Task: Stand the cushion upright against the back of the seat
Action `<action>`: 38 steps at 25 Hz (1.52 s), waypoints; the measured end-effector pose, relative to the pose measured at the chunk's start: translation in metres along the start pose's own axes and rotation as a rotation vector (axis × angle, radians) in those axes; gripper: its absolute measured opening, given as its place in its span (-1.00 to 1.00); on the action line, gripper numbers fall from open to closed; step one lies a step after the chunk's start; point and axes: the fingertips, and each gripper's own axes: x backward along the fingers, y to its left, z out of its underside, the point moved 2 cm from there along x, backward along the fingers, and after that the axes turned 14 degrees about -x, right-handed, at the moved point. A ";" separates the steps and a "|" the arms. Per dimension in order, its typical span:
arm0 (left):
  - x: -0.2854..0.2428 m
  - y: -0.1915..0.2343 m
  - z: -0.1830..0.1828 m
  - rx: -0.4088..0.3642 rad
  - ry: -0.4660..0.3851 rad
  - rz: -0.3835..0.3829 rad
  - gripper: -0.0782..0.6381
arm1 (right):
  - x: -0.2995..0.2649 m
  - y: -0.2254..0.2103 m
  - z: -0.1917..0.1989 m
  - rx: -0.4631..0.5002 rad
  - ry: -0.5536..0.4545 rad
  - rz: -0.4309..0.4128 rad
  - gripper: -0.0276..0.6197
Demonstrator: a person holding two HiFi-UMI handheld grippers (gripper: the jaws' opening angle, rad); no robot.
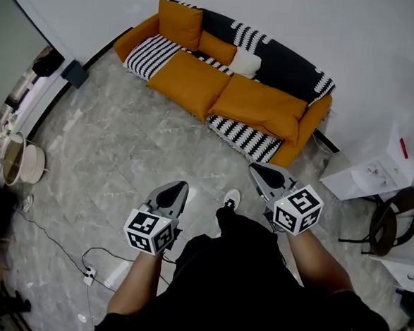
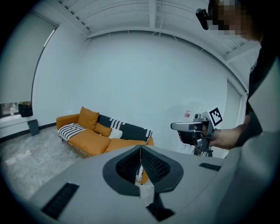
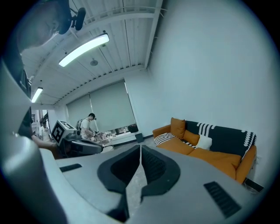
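Looks like a test lab or studio dressed as a living room, not a lived-in home. Shows one orange sofa [image 1: 261, 105] with striped throws [image 1: 155, 51] against a bare white wall [image 1: 323, 21]. Has a cable [image 1: 47, 233] and power strip [image 1: 88, 277] loose on the grey marble-look floor [image 1: 123, 148], tube lights [image 3: 83, 49] on a ribbed ceiling [image 3: 127, 43], and possibly a cluttered workbench [image 3: 109, 135] beside a distant person [image 3: 87, 124].

Grey marbled floor [image 1: 124, 141]; black cable [image 1: 50, 235] trailing to white power strip [image 1: 88, 277]; white cabinet [image 1: 376, 173] at right, dark chair [image 1: 382, 237] beside it; black box [image 1: 75, 74] by wall.
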 end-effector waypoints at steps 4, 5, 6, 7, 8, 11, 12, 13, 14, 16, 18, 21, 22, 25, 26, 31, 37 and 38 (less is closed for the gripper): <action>-0.031 0.035 -0.016 -0.031 0.023 0.003 -0.73 | -0.018 -0.026 -0.025 -0.018 -0.056 0.020 -0.80; -0.042 0.044 -0.025 -0.046 0.019 0.003 -0.73 | -0.021 -0.035 -0.029 -0.001 -0.058 0.032 -0.80; -0.054 0.053 -0.037 -0.060 0.009 0.004 -0.73 | -0.024 -0.045 -0.033 0.022 -0.056 0.049 -0.80; -0.067 0.060 -0.049 -0.072 -0.002 0.007 -0.73 | -0.027 -0.056 -0.036 0.042 -0.052 0.066 -0.80; -0.080 0.066 -0.060 -0.083 -0.012 0.012 -0.73 | -0.030 -0.066 -0.040 0.052 -0.050 0.080 -0.80; -0.113 0.078 -0.090 -0.121 -0.024 0.040 -0.73 | -0.040 -0.090 -0.057 0.039 -0.065 0.102 -0.80; -0.121 0.081 -0.096 -0.136 -0.023 0.051 -0.73 | -0.044 -0.096 -0.063 0.032 -0.074 0.105 -0.80; -0.129 0.085 -0.101 -0.149 -0.020 0.061 -0.73 | -0.049 -0.101 -0.068 0.027 -0.084 0.107 -0.80; -0.137 0.089 -0.103 -0.156 -0.018 0.068 -0.73 | -0.055 -0.106 -0.074 0.024 -0.092 0.106 -0.80; -0.153 0.098 -0.104 -0.140 -0.015 0.074 -0.73 | -0.064 -0.117 -0.081 0.024 -0.099 0.103 -0.80; -0.169 0.103 -0.104 -0.108 -0.011 0.082 -0.73 | -0.070 -0.128 -0.087 0.021 -0.100 0.104 -0.80; -0.187 0.104 -0.108 -0.116 0.002 0.120 -0.73 | -0.073 -0.140 -0.094 0.001 -0.111 0.119 -0.80; -0.192 0.105 -0.108 -0.131 0.011 0.132 -0.73 | -0.073 -0.142 -0.096 -0.005 -0.118 0.127 -0.80; -0.210 0.114 -0.109 -0.145 0.029 0.153 -0.73 | -0.074 -0.153 -0.098 -0.025 -0.126 0.157 -0.80; -0.217 0.117 -0.110 -0.140 0.029 0.160 -0.73 | -0.074 -0.158 -0.097 -0.033 -0.123 0.171 -0.80; -0.251 0.121 -0.114 -0.147 0.025 0.266 -0.73 | -0.074 -0.182 -0.093 -0.077 -0.123 0.260 -0.80; -0.304 0.157 -0.108 -0.259 0.053 0.359 -0.73 | -0.082 -0.225 -0.088 -0.217 -0.184 0.412 -0.80; -0.315 0.168 -0.103 -0.280 0.061 0.367 -0.73 | -0.083 -0.233 -0.085 -0.235 -0.192 0.447 -0.80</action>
